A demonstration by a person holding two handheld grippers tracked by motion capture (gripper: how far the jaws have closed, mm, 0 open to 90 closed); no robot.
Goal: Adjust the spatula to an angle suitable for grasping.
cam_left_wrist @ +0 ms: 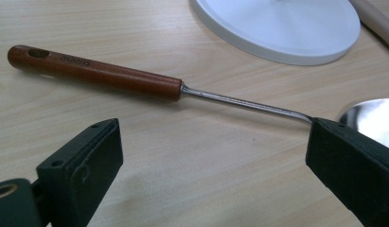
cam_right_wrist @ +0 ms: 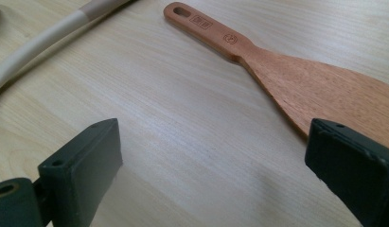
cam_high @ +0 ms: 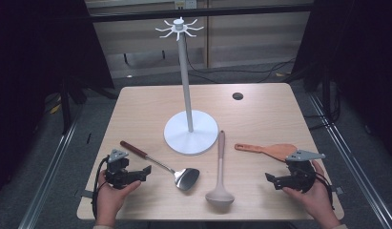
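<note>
Wooden table (cam_high: 260, 109), carrying a white hook stand (cam_high: 190, 131) well beyond both sets of fingers. Pale ladle (cam_high: 220, 183) — lying between the two grippers, bowl toward the person. Metal spatula (cam_high: 160, 163) with a red-brown handle (cam_left_wrist: 95, 72): just ahead of the left gripper (cam_high: 147, 170), its thin shaft crossing beyond the fingertips and its blade beside the right-hand finger (cam_left_wrist: 353, 165) in the left gripper view. Wooden spatula (cam_right_wrist: 296, 80) — just ahead of the right gripper (cam_high: 270, 178), its blade partly behind one finger (cam_right_wrist: 355, 170). Both grippers hover low over the table, fingers spread wide, nothing between them.
</note>
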